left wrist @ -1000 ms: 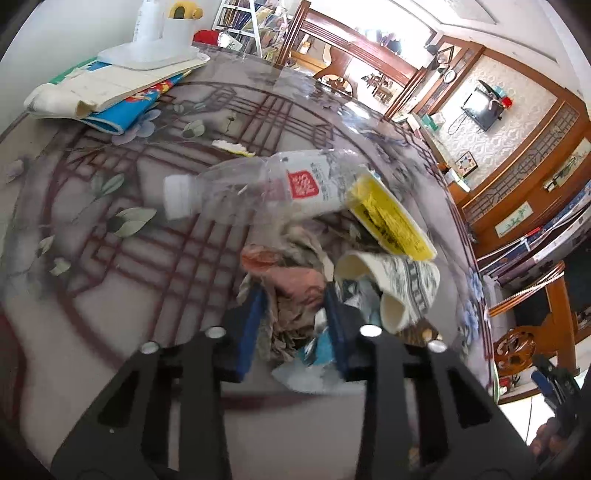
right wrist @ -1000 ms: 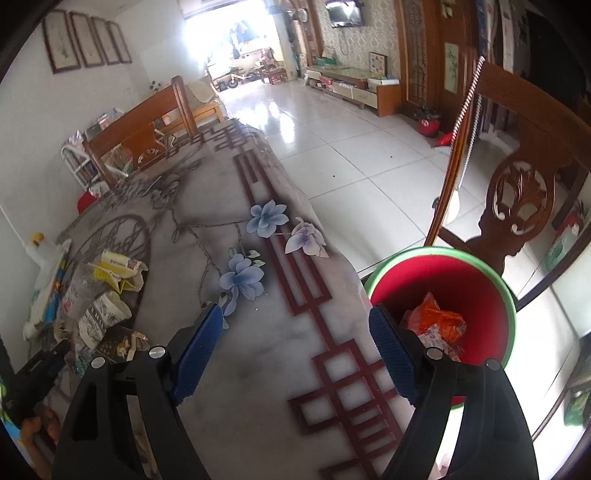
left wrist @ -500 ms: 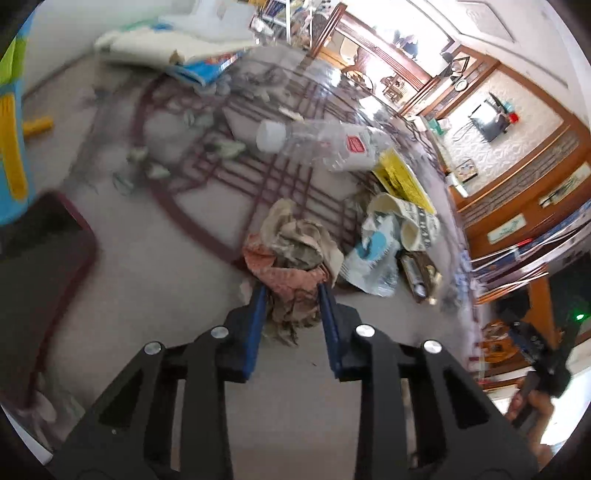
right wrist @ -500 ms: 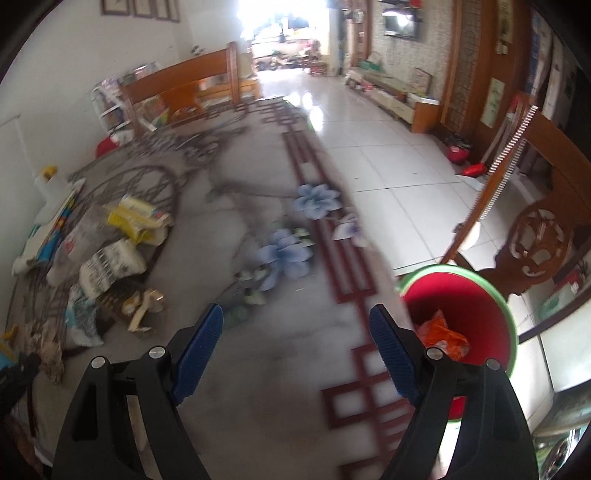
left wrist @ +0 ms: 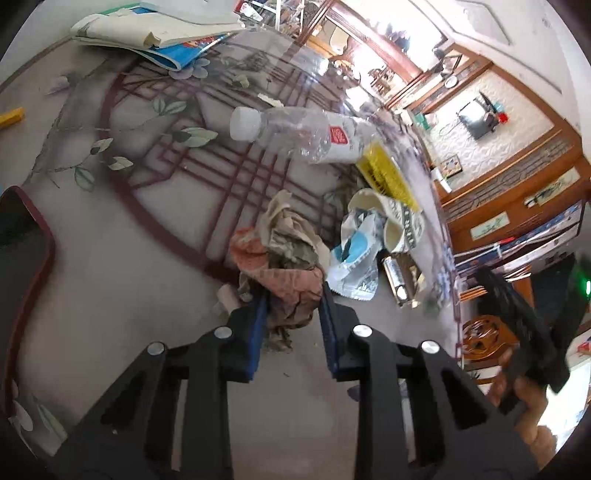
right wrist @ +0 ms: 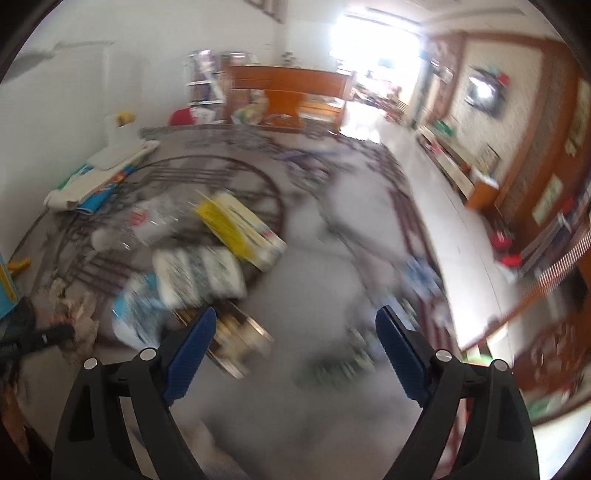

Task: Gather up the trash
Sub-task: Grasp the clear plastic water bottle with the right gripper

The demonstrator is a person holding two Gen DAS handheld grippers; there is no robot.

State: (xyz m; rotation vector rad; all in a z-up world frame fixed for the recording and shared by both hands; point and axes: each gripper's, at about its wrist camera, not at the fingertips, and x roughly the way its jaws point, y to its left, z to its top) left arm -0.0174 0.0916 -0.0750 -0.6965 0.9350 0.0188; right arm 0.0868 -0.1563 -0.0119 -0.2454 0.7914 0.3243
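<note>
Crumpled paper wad (left wrist: 286, 258) sits pinched between my left gripper (left wrist: 291, 295) jaws: light, soft, squashy, so I'd grip its thick middle. Right gripper (right wrist: 295, 325) has just been opening wide, empty.

A home's living and dining room: a large table (left wrist: 122, 280) under a cloth printed with dark red lattice and flowers stands near a white wall, with carved wooden chairs (right wrist: 284, 96) at its far end. To the right, a glossy tiled floor (right wrist: 443, 206) runs toward a bright doorway. A television (left wrist: 476, 114) hangs on the patterned right-hand wall above a low cabinet, and books (left wrist: 155, 33) lie stacked on the table's far left
</note>
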